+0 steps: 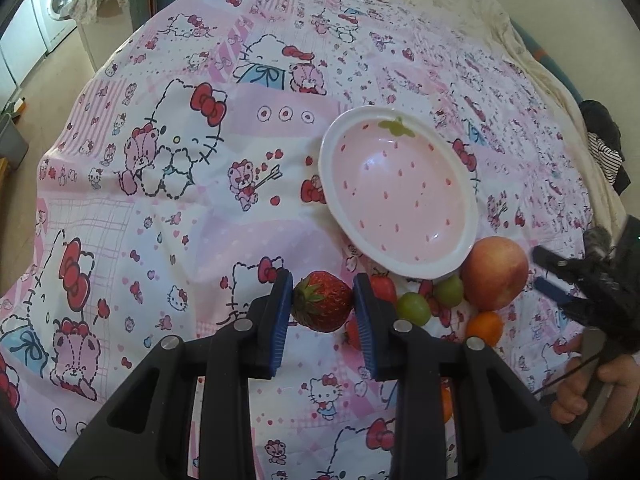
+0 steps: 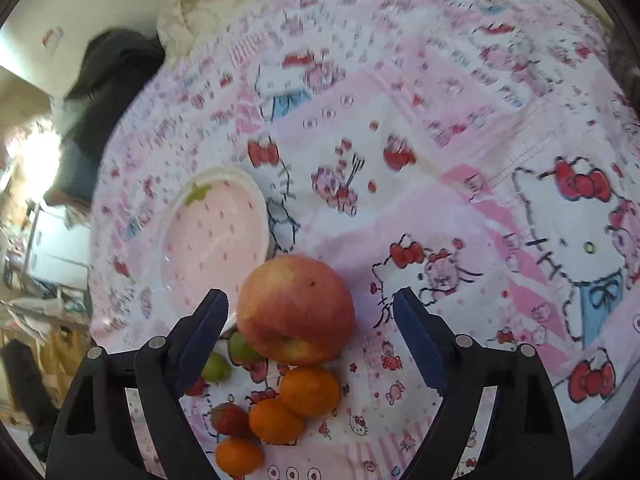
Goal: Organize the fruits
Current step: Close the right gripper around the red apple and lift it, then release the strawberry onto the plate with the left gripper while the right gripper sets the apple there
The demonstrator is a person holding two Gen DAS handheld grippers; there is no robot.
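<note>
1. L gripper (image 1: 322, 300) clamps a strawberry (image 1: 323, 302) betw its blue pads, above the cloth (image 1: 180, 220).
2. R gripper (image 2: 310, 312) is spread wide, jaws either side of the peach (image 2: 295, 310), not touching it.
3. Plate (image 1: 466, 168) sits bare just beyond the peach.
4. Crowding the peach: 2 grapes (image 2: 240, 346), 3 oranges (image 2: 310, 390), another strawberry (image 2: 230, 419).
5. Dark clothes (image 2: 108, 80) at cloth edge, well apart.
</note>
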